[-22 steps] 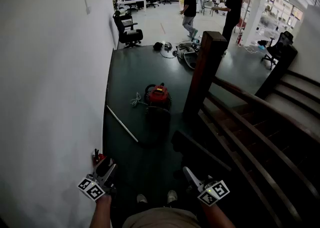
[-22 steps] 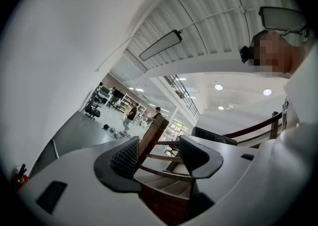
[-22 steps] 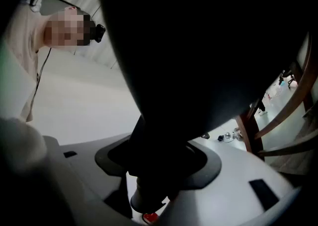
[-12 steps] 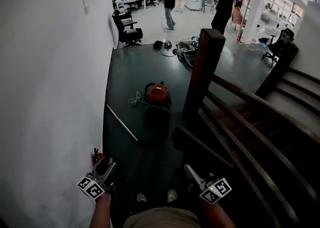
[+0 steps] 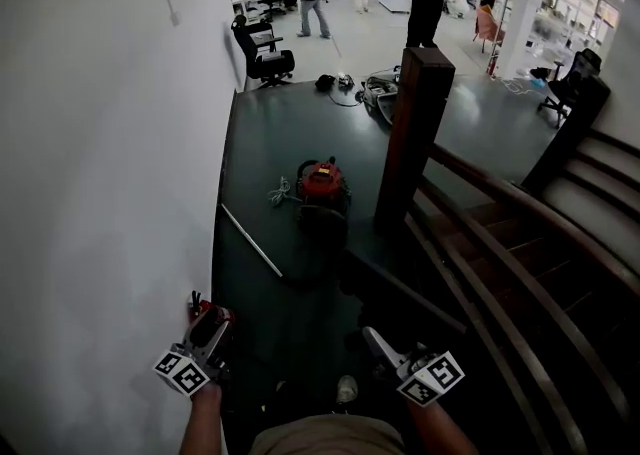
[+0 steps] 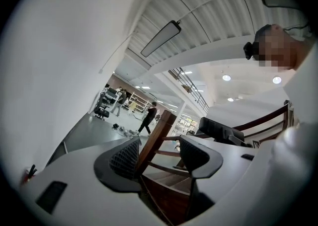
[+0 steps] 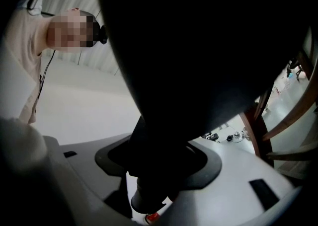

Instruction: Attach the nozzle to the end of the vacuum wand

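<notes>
A silver vacuum wand (image 5: 250,241) lies on the dark floor by the white wall. Right of it stands the red vacuum (image 5: 322,183), its black hose (image 5: 318,235) curled in front. My right gripper (image 5: 378,343) (image 7: 159,158) is shut on a wide black nozzle (image 7: 198,46), which fills most of the right gripper view; its narrow end points back at the camera. My left gripper (image 5: 205,321) (image 6: 159,153) hangs low by the wall. It is open with nothing between its jaws; the stair post shows through the gap.
A tall wooden newel post (image 5: 415,133) and a sloping stair rail (image 5: 520,243) bound the landing on the right. The white wall (image 5: 100,193) runs along the left. Office chairs (image 5: 262,61), gear on the floor (image 5: 378,91) and several people stand farther back.
The head view has tilted slightly and one of the two shoes at the bottom has left the picture. The people at the back have walked on. Both grippers keep their places.
</notes>
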A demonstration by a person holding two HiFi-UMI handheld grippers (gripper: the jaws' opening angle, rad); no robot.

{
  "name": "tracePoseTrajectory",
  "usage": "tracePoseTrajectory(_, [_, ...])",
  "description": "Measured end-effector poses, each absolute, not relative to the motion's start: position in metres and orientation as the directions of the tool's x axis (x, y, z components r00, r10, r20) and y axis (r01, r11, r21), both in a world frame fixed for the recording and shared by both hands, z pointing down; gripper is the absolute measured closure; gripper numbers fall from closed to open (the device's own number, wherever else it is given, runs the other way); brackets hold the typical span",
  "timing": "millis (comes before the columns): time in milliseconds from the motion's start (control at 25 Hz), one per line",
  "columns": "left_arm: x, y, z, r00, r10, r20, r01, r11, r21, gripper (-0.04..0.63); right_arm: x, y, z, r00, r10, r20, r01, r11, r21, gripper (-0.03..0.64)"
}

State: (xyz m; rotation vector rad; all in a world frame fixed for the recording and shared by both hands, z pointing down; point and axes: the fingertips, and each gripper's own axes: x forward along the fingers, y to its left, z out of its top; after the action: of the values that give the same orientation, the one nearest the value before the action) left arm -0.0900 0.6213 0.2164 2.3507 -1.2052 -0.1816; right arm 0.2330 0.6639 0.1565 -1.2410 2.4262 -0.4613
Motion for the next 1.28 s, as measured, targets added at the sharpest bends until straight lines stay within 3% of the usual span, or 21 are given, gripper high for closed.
tracePoseTrajectory(320, [-0.094,0.578,0.231,0.553,-0.822,0.133,-0.754,-0.426,0.499,0.328,0.226,0.611,0.169,-0.564,-0.809,-0.167,-0.691,0.573,-0.441,0.357])
tracePoseTrajectory(720, [-0.12,0.463,0.271,0.599,-0.777,0.192,-0.743,-0.449,0.497,0.328,0.176,0.493,0.173,-0.561,-0.817,-0.131,-0.711,0.557,-0.428,0.357])
tracePoseTrajectory(1280, [-0.213,0.289,0.286,0.627,-0.758,0.18,-0.728,-0.487,0.483,0.328,0.093,0.336,0.168,-0.543,-0.833,-0.108,-0.747,0.537,-0.393,0.357])
